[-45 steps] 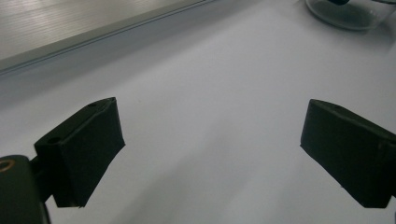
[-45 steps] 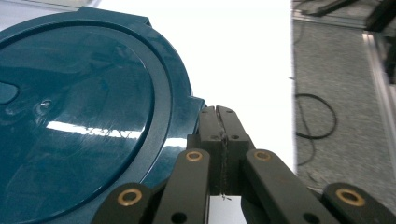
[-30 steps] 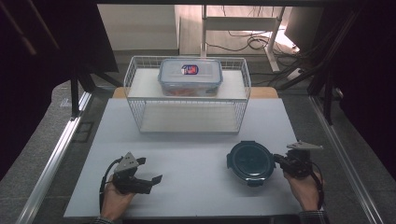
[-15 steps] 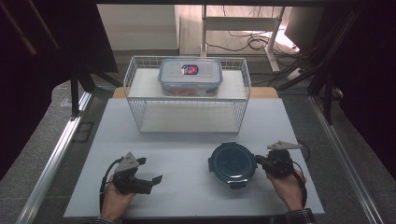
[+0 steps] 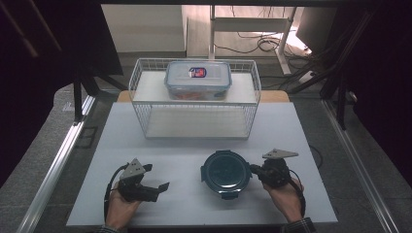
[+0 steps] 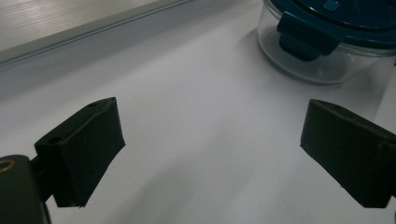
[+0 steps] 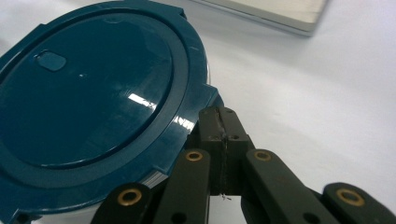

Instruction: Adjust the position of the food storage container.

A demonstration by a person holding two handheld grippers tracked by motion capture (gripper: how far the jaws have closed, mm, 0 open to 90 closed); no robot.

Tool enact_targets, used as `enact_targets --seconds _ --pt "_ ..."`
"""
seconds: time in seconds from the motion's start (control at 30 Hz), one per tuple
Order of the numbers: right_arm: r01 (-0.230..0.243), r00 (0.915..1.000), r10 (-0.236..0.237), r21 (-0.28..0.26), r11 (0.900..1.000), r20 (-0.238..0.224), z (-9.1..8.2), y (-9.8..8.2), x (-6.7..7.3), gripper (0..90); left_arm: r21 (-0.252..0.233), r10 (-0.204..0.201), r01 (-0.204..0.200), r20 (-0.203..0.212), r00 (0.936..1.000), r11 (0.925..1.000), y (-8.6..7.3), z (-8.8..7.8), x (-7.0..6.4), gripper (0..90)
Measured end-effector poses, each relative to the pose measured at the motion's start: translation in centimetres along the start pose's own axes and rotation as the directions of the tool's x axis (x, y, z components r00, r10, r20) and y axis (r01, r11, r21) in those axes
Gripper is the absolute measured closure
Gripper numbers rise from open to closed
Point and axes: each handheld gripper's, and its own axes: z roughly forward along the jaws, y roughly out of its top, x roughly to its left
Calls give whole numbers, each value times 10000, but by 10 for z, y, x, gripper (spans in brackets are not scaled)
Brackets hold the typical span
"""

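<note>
A round clear container with a dark teal clip-on lid (image 5: 226,172) stands on the white table top (image 5: 194,150), near the front and right of the middle. My right gripper (image 5: 253,169) lies just right of it, jaws shut, and its tip (image 7: 223,114) butts against a clip at the edge of the lid (image 7: 93,107). Nothing shows between its pads. At the front left my left gripper (image 5: 156,177) rests open in a hand, pointing right. Its pads (image 6: 88,140) stand wide apart over bare table, with the container (image 6: 327,42) farther off and beyond them.
A white wire basket rack (image 5: 194,104) stands at the back middle of the table. On its top shelf sits a rectangular clear box with a lid (image 5: 197,80). A metal rail (image 5: 63,150) runs along the left side of the table.
My right gripper has slid to the left across the table, and the round container has moved left ahead of its tip. The left gripper has stayed put.
</note>
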Motion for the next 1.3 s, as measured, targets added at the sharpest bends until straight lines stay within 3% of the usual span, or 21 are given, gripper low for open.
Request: enact_targets --seconds 0.27,0.47,0.83,0.97,1.1,1.2,1.3 --pt "233 9980 -233 7 9997 -585 10 4 23 898 0 -10 10 6 10000 10000 0 0 0 51" --pt "823 9949 -819 47 9966 -596 16 7 39 898 -7 -46 46 11 10000 10000 0 0 0 51" --pt "1223 9859 -1211 29 9925 -1155 19 8 62 898 5 -42 42 -9 10000 10000 0 -1 0 51" --pt "1367 9831 -1356 0 9906 -1230 21 8 67 897 23 -9 9 -8 10000 10000 0 -2 0 51" --pt "1451 9781 -1431 23 9894 -1510 21 9 63 894 14 -2 2 -54 10000 10000 -1 -4 1 51" --pt "1532 9792 -1540 -161 9881 -1318 19 7 60 799 17 -134 134 -72 9999 9999 -2 -7 2 56" --pt "1450 9814 -1505 -535 9880 -1194 14 6 53 664 -12 -504 505 202 9985 9987 -2 -9 5 64"
